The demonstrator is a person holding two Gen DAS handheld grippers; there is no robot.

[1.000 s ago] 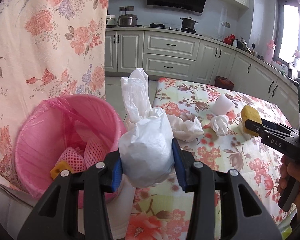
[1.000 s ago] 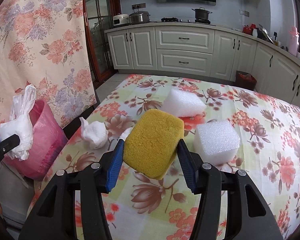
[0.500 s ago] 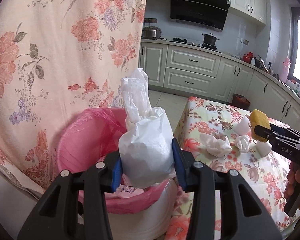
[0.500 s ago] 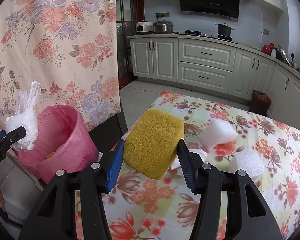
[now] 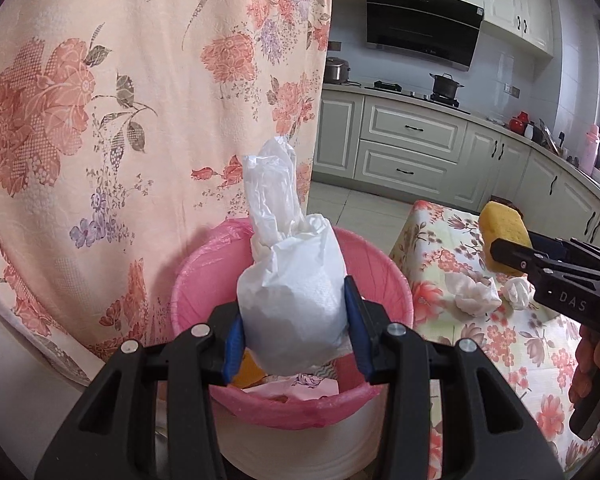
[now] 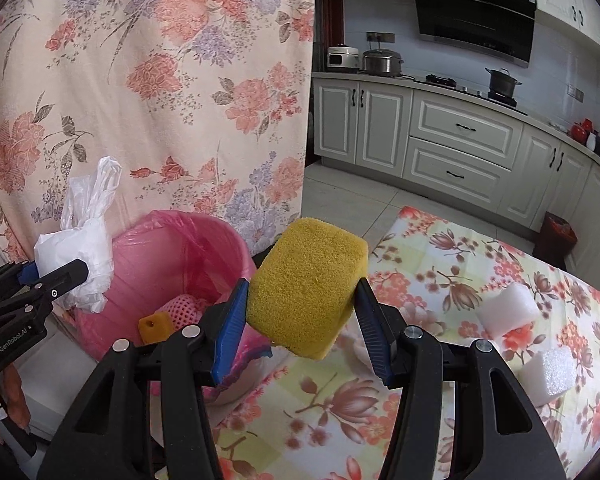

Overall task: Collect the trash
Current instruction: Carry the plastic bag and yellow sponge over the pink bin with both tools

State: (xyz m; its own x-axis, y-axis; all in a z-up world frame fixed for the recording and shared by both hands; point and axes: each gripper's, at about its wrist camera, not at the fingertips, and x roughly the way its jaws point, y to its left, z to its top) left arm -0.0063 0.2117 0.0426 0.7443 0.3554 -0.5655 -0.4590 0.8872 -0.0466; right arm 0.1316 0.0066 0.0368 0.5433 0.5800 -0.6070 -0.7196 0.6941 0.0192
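The left gripper (image 5: 294, 330) is squeezed tight on a white crinkly plastic bag (image 5: 292, 304) stuffed into a soft lump, with its loose top poking up. It holds the bag right over the round pink bin with a pink plastic liner (image 5: 384, 276), so I think the bag will fall straight in when the fingers let go. The bin stands on the floor just beside the table with the flowery cloth (image 6: 440, 264), close to a big hanging cloth with pink flowers (image 5: 120, 120). Inside the bin I can see a small orange piece with a hole (image 6: 153, 326) and some pink netted foam (image 6: 184, 306), so some trash is already in there. The right gripper (image 6: 300, 316) is clamped on a chunky yellow sponge (image 6: 310, 284), pinched on both sides so it cannot slip. It holds the sponge up in the air near the edge of the table, next to the bin but not over it yet. I think it is waiting its turn, so the two grippers do not bump. Still lying on the table are two white foam blocks (image 6: 508, 310) and some crumpled white tissue (image 5: 474, 296), so there is more to pick up. The bag is puffy, so it might catch on the rim if it drops too near the edge.
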